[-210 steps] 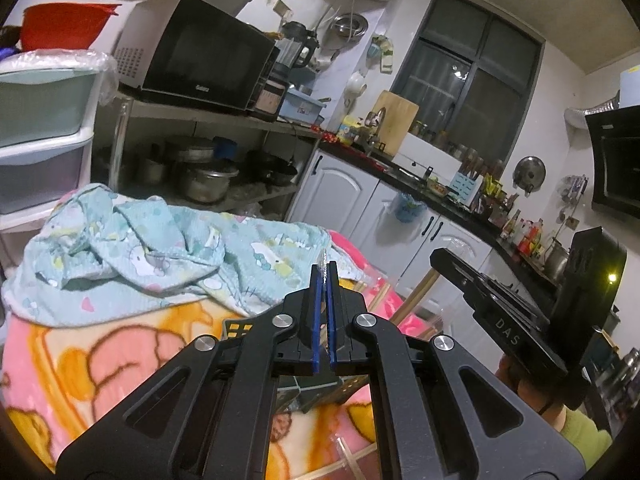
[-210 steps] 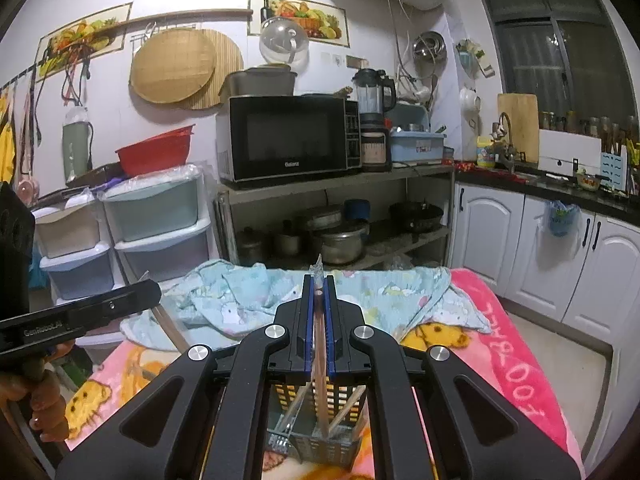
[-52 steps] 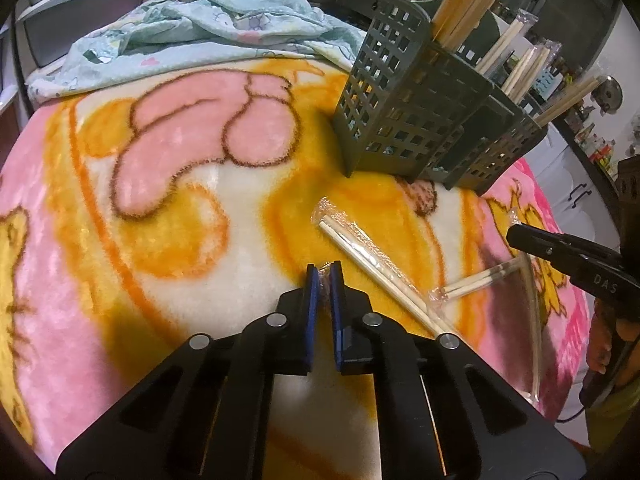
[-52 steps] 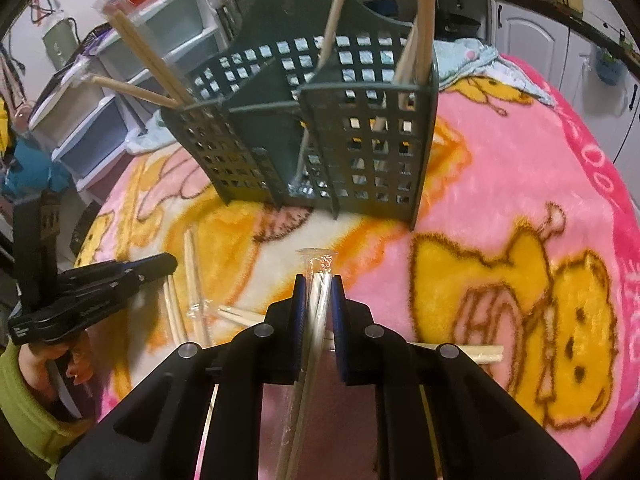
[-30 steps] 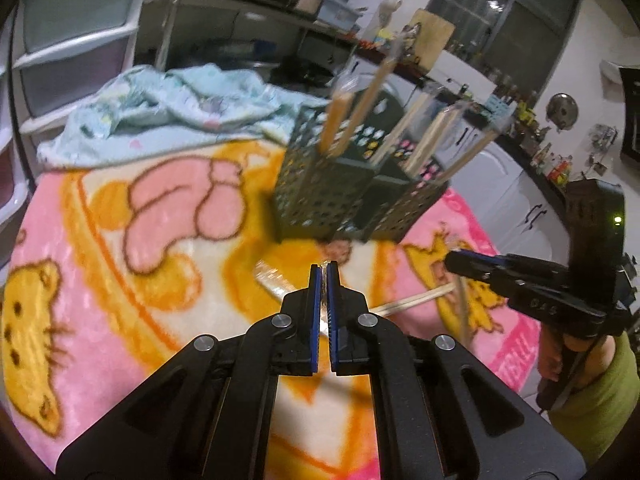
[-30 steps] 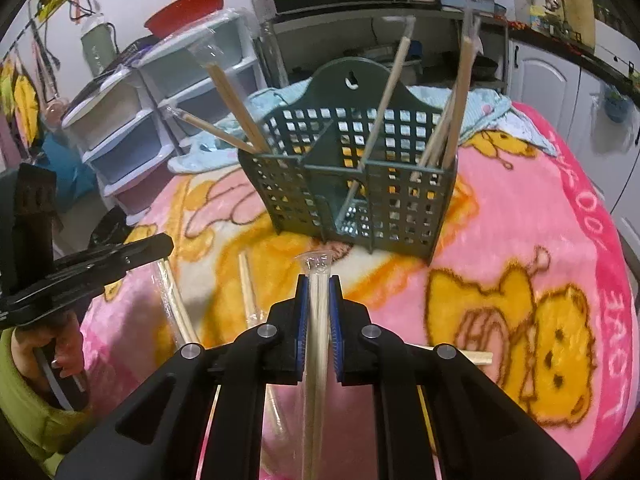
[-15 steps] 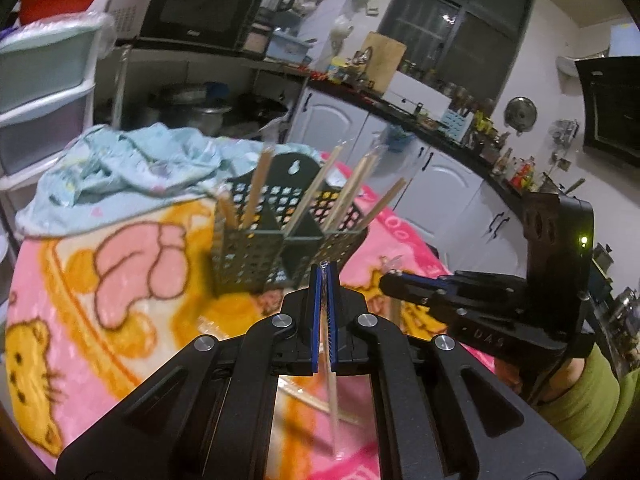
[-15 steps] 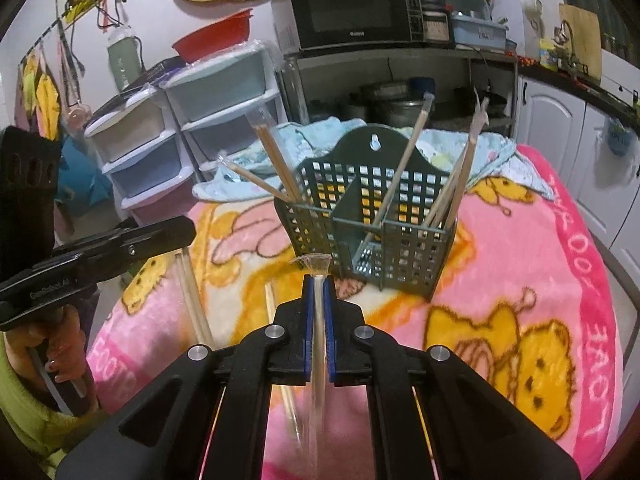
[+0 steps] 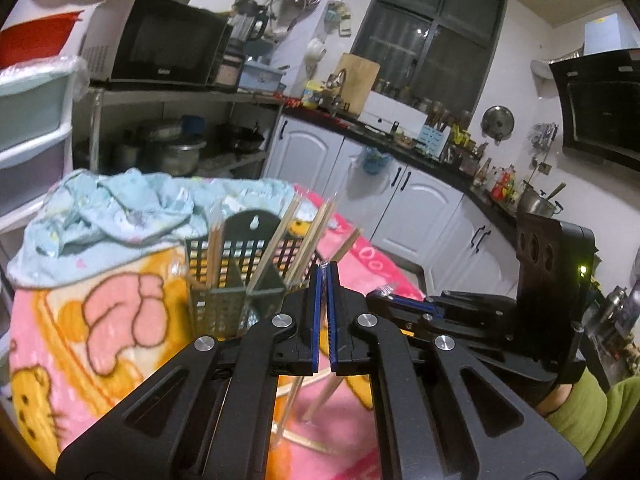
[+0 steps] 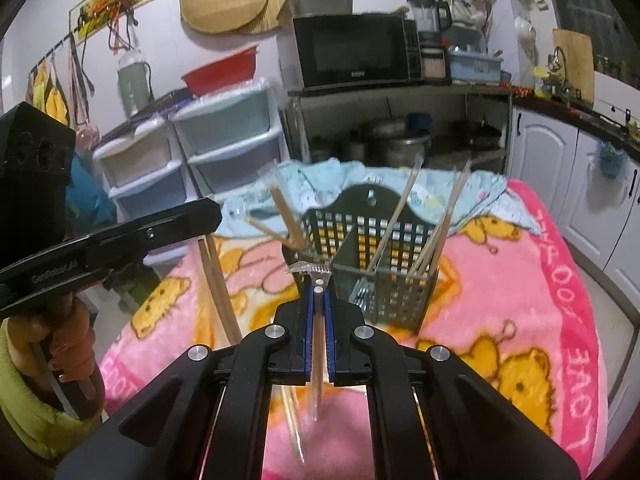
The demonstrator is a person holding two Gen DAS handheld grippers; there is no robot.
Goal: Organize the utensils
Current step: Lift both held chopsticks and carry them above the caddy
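Note:
A dark green grid basket (image 9: 218,308) (image 10: 400,300) stands on the pink cartoon blanket, with several wrapped chopstick pairs leaning in its compartments. My left gripper (image 9: 325,270) (image 10: 212,210) is shut on a wrapped chopstick pair (image 10: 219,288) that hangs down below the jaws, just left of the basket and above the blanket. My right gripper (image 10: 319,280) (image 9: 380,294) is shut on another wrapped chopstick pair (image 10: 317,360); its clear wrapper end sticks out past the tips. Both grippers hover in front of the basket, close together and apart from it.
A crumpled light blue cloth (image 9: 120,212) lies behind the basket. A loose wrapped chopstick pair (image 10: 292,420) lies on the blanket (image 10: 520,280) under the right gripper. Plastic drawer units (image 10: 224,136) and a shelf with a microwave (image 10: 356,48) stand beyond the table.
Both grippers have risen off the blanket, each carrying a wrapped chopstick pair. The basket now sits lower and farther off in both views.

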